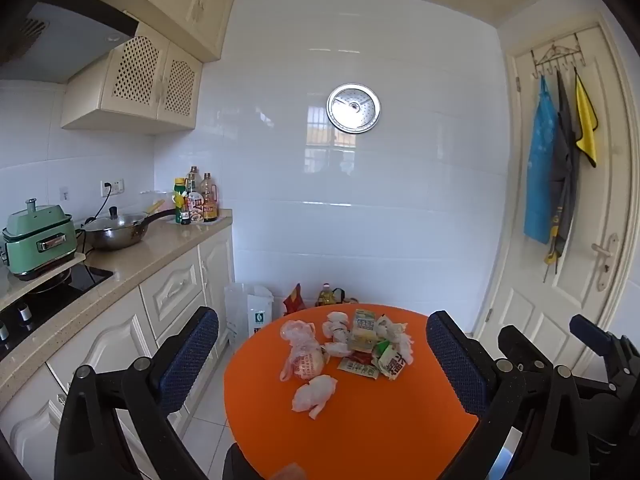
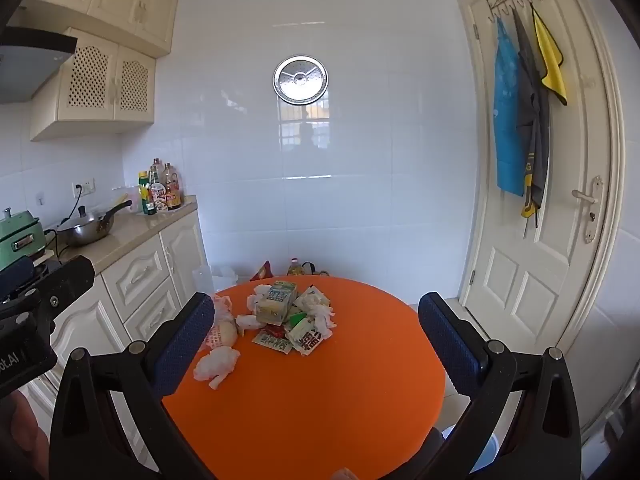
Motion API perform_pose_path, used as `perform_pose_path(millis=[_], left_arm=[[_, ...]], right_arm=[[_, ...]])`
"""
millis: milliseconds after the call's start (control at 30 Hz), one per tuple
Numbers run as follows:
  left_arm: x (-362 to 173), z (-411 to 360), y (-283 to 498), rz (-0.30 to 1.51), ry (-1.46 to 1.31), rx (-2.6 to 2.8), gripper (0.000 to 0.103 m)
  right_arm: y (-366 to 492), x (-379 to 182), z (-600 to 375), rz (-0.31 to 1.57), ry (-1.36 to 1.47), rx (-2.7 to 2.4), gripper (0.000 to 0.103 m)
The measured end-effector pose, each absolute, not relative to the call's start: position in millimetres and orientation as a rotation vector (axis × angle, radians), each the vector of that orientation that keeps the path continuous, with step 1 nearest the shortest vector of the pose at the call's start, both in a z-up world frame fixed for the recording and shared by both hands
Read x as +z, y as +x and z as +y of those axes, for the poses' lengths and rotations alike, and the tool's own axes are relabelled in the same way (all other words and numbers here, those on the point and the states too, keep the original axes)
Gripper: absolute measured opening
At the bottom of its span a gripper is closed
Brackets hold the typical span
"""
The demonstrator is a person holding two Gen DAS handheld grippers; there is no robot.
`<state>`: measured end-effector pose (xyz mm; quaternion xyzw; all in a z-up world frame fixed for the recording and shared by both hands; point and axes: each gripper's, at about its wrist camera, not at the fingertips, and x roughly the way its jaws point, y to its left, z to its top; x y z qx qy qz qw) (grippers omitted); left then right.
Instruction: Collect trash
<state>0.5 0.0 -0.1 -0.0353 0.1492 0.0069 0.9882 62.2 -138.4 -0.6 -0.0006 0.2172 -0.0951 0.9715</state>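
We hold the left hand-held gripper (image 1: pixel 322 354) and the right hand-held gripper (image 2: pixel 316 338) spread wide, pinching nothing, their matte black arms ending in blue pads (image 1: pixel 190 354) with a dimpled, grippy texture. Below and between the fingers lies the round, smooth orange tabletop (image 1: pixel 360 420). Nearest on it sits a crumpled white tissue wad (image 1: pixel 314 392); just beyond is a wrinkled clear plastic bag (image 1: pixel 300 354), then the trash pile (image 1: pixel 368 346) of glossy printed wrappers, a flattened carton and more balled tissue. Farther ahead, past the tabletop's rim, rises a shiny white tiled wall (image 1: pixel 360 200) bearing a round perforated metal disc (image 1: pixel 353 108).
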Motion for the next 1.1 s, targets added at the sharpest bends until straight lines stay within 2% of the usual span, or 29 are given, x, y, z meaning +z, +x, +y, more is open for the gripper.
perform_pose_path(millis=[1100], left_arm=[[-3, 3, -10, 0.263, -0.095, 0.005, 0.102]], right_arm=[[60, 4, -134, 0.409, -0.007, -0.212, 0.103]])
